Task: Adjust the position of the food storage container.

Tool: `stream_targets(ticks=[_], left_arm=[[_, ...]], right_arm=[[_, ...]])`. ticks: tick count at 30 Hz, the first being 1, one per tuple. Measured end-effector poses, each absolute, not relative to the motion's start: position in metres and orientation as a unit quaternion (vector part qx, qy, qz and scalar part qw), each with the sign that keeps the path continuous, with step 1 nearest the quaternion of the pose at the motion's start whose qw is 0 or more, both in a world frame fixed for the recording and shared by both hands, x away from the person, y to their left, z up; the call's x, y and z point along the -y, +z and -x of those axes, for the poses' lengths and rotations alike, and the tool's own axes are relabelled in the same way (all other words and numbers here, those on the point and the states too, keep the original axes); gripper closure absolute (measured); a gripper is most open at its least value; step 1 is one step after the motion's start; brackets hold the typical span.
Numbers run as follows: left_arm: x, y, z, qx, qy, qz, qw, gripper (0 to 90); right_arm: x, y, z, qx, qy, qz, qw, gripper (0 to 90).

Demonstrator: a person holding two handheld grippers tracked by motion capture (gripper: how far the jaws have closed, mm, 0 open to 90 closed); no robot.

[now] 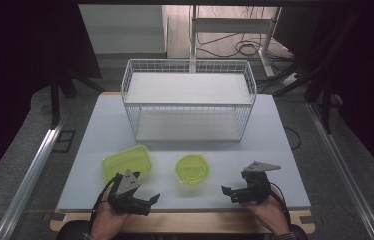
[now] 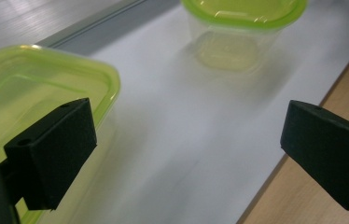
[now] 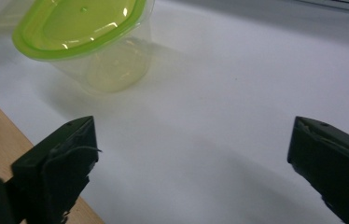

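Rectangular green-lidded container (image 1: 127,162) is sitting near the tabletop's (image 1: 275,150) front edge, just beside my left gripper (image 1: 147,200), whose jaws are spread wide, likely readying a grasp. The round green-lidded container (image 1: 192,169) is waiting between both hands; my right gripper (image 1: 227,192) is hovering likewise spread. The wire rack (image 1: 189,100) is standing behind, probably their destination.

Dim room, grey floor (image 1: 35,107); white table (image 1: 280,150)
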State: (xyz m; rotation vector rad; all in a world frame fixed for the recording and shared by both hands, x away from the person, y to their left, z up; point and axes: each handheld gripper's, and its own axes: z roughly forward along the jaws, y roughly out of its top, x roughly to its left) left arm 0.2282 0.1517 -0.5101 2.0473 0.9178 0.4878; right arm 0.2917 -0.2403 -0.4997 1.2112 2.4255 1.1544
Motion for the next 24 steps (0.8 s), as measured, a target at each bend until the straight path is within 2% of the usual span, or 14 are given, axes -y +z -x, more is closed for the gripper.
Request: stream_targets(ticks=[3,9,24], left_arm=[[-0.1531,-0.5105,-0.2279,-0.366,0.208,-0.816,0.396,3.2],[-0.1553,-0.5121,-0.2285,-0.37,0.205,-0.813,0.4,3.0],[-0.1546,-0.5173,-0.2295,-0.361,0.22,-0.818,0.39,3.6]], right_arm=[[0.2374,-0.5004,-0.2902,-0.828,0.374,-0.404,0.109,6.0],[0.2389,-0.4985,-0.2901,-0.825,0.381,-0.402,0.113,15.0],[0.2353,-0.4944,-0.2963,-0.837,0.384,-0.379,0.094,42.6]])
